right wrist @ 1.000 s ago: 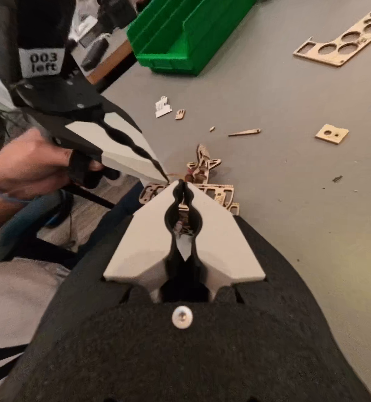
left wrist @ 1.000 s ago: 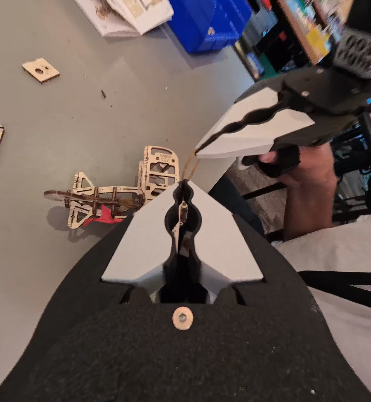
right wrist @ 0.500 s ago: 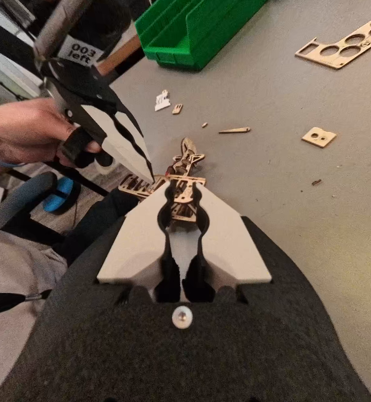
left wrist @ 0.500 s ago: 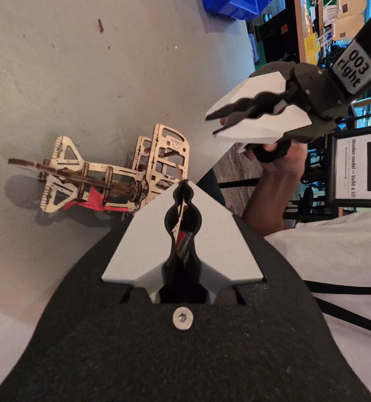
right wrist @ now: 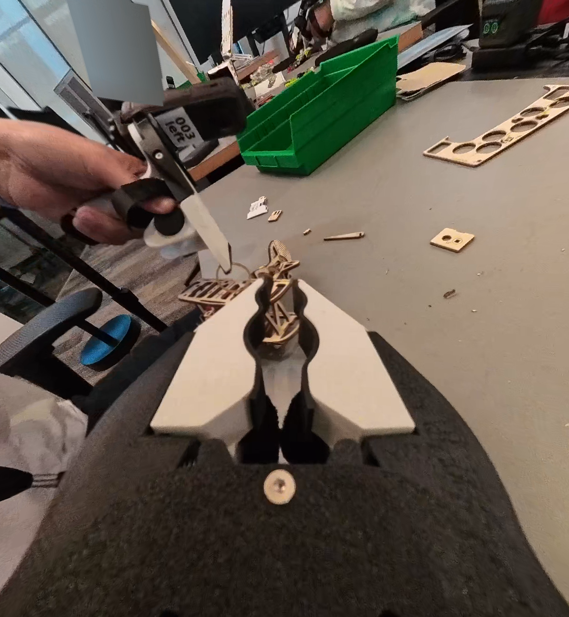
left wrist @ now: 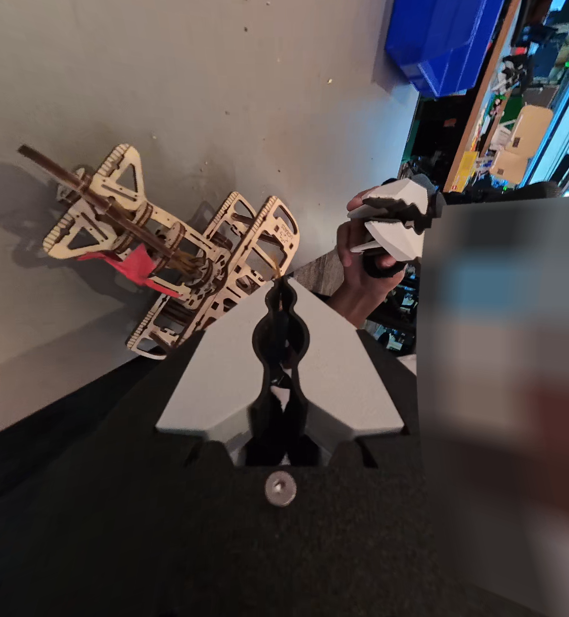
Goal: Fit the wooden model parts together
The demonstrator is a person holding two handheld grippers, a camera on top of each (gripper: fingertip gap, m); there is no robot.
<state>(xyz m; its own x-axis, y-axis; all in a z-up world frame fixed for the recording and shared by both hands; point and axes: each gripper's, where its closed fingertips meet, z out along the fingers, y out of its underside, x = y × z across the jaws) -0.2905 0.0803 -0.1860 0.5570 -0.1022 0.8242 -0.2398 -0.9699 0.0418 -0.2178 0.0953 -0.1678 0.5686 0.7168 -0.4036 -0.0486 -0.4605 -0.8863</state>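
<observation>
A pale wooden model (left wrist: 176, 253) with a dark rod and a red piece (left wrist: 136, 263) lies on the grey table near its edge. My left gripper (left wrist: 281, 280) is shut on a thin tan elastic loop (left wrist: 275, 265), just right of the model's frame. In the right wrist view the left gripper (right wrist: 226, 265) holds the loop (right wrist: 239, 267) right above the model (right wrist: 216, 290). My right gripper (right wrist: 280, 283) is open and empty, and the model's tail shows beyond its gap. In the left wrist view the right gripper (left wrist: 356, 227) hangs off the table edge, apart from the model.
A green bin (right wrist: 320, 123) and a wooden sheet with round holes (right wrist: 510, 130) sit farther back. A small square piece (right wrist: 451, 239), a wooden sliver (right wrist: 343, 236) and a white scrap (right wrist: 258, 208) lie loose. A blue bin (left wrist: 443, 43) stands at the far edge. A chair (right wrist: 42, 330) is beside the table. The gap from one gripper's tips to the other's is roughly 8 cm.
The right gripper has opened, let go of the loop and drawn back from the left gripper. The left gripper has tilted and moved closer to the model, still shut on the loop.
</observation>
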